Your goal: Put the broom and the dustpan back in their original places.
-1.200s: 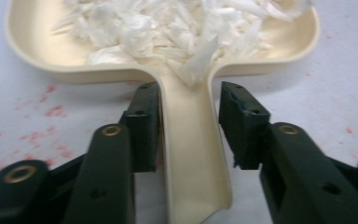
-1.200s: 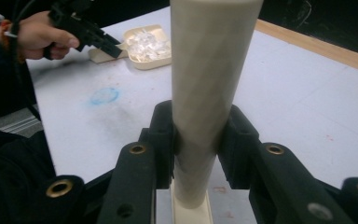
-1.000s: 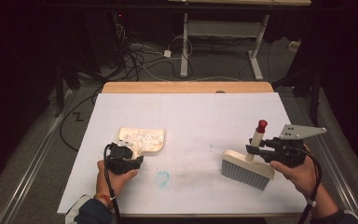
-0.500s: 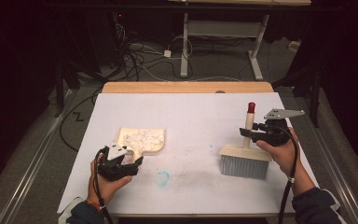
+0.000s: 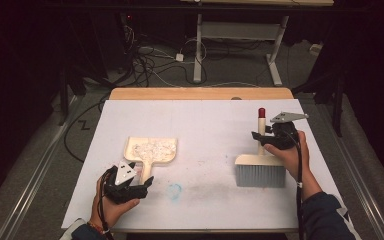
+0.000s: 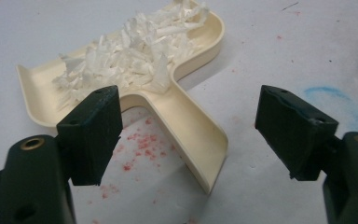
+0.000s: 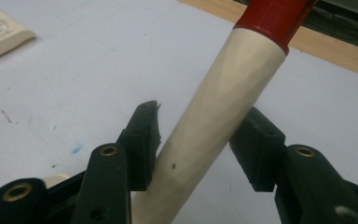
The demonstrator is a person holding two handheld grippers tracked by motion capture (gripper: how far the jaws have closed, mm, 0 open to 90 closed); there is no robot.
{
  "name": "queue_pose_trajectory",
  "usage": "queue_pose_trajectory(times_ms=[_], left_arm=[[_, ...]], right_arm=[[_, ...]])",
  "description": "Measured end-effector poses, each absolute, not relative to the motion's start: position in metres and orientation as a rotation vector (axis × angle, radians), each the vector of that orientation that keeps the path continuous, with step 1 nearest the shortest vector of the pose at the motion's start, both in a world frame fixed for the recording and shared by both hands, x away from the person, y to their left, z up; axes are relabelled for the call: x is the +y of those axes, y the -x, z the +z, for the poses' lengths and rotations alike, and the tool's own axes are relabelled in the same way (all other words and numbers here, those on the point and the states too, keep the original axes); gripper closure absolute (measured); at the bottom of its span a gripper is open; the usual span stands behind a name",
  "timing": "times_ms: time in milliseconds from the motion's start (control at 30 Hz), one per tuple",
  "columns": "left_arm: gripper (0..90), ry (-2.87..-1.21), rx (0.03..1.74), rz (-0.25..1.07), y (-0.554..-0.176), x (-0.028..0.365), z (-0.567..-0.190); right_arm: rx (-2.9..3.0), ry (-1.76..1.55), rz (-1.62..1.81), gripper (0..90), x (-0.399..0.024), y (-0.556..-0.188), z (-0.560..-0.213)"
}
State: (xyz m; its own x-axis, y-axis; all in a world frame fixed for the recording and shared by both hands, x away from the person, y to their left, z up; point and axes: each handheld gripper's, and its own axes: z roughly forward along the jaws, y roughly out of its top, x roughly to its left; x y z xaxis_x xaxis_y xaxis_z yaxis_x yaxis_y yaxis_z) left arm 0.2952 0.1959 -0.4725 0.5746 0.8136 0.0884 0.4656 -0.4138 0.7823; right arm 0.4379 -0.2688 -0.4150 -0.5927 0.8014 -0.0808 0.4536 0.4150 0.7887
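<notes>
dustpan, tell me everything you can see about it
The dustpan is a small cream one, plastic by the look, with a shallow flat tray, a raised rim and a short channel-shaped handle. It lies flat on the white table, handle toward the person, and holds a heap of white shredded scraps. Red specks dot the table beside the handle. The left gripper sits at the handle's end, its jaws wide apart and clear of it, having just opened.

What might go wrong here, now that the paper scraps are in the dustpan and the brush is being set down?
The brush stands on its bristles while the right tongs have just been opening around its handle; once let go, it may topple. The left tongs have just opened wide, with the dustpan handle lying loose between them. A nudge there might spill the heaped paper scraps.
</notes>
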Motion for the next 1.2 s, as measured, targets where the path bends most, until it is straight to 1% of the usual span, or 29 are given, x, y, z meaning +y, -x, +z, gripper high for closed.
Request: queue_pose_trajectory(times_ms=[267,300,333,500,900,1100,1200], left_arm=[[22.6,-2.091,0.998,0.610,-0.296,0.191,-0.474],[22.6,-2.088,0.997,0.614,-0.296,0.191,-0.474],[22.8,-2.082,0.995,0.625,-0.296,0.190,-0.473],[23.6,-2.066,0.990,0.640,-0.295,0.191,-0.472],[23.5,-2.102,0.975,0.633,-0.294,0.191,-0.475],[23.5,-2.118,0.965,0.633,-0.294,0.188,-0.477],[23.5,-2.134,0.957,0.640,-0.293,0.188,-0.477]], right_arm=[[2.168,-1.061,1.020,52.9,-0.263,-0.442,-0.416],[2.156,-1.062,1.012,52.0,-0.262,-0.442,-0.415],[2.140,-1.060,0.996,49.3,-0.261,-0.441,-0.415],[2.076,-1.031,1.007,48.1,-0.259,-0.437,-0.410],[2.057,-0.988,1.062,43.1,-0.254,-0.429,-0.405],[2.023,-0.954,1.100,37.0,-0.254,-0.421,-0.397],[2.002,-0.944,1.114,35.3,-0.254,-0.416,-0.394]])
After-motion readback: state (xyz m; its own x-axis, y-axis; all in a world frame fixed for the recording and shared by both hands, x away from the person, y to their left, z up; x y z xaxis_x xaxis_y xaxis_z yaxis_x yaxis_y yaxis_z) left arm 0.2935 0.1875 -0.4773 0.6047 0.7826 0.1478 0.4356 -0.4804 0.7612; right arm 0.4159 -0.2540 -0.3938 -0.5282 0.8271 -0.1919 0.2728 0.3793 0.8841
